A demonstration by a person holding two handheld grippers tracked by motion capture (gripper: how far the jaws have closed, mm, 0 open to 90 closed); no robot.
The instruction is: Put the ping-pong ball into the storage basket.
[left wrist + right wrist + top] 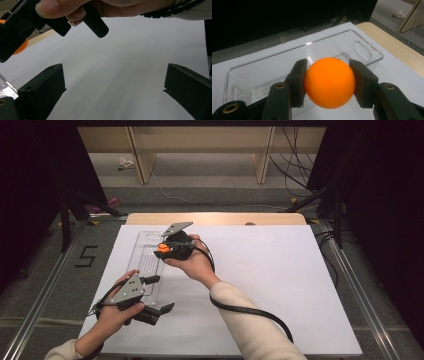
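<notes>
Two grippers are at work over the white tabletop (pixel 280 285), both toward its left side. At the near left, the left gripper (pixel 161 294) lies low beside the near end of the clear tray (pixel 141 251), its fingers (pixel 46 86) spread wide with nothing between them. Farther and just to the right, the right gripper (pixel 328 82) hangs over the tray with its fingers (pixel 298 82) clamped on an orange ball (pixel 329 82), one pad on each side at the widest part.

The ball looks smooth, hard and light, like a hollow plastic one. I'd guess it slips or pops out easily if squeezed off centre, so the present hold across the middle seems right. It would likely bounce and roll if dropped from a height. The tray looks thin, stiff and slippery.
</notes>
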